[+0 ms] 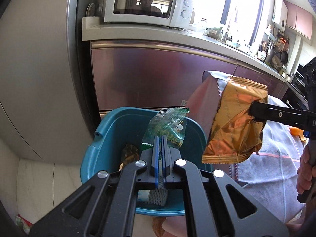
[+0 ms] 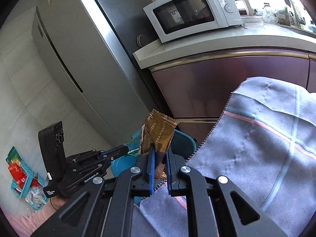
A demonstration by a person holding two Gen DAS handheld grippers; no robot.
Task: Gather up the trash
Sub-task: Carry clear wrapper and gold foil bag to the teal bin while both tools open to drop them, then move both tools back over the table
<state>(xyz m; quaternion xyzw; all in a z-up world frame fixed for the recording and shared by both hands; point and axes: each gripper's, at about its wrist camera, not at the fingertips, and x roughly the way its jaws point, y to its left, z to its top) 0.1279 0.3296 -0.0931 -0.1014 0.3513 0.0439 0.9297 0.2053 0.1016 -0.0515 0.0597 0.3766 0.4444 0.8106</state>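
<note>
My left gripper (image 1: 160,138) is shut on a crumpled green clear wrapper (image 1: 167,126), which hangs over the teal bin (image 1: 102,138). Some trash lies in the bin's bottom. My right gripper (image 2: 159,150) is shut on a gold snack wrapper (image 2: 158,132). From the left wrist camera that gold wrapper (image 1: 237,122) hangs at the bin's right rim, pinched by the right gripper (image 1: 254,111) coming in from the right. From the right wrist camera the left gripper (image 2: 126,149) holds the green wrapper (image 2: 133,145) above the bin (image 2: 183,144).
A cloth-covered table (image 2: 266,138) stands right of the bin. Behind it run purple cabinets (image 1: 158,75) with a microwave (image 1: 146,6) on the counter. A grey fridge (image 2: 75,59) stands to the left. A teal basket (image 2: 23,171) of packets lies on the floor.
</note>
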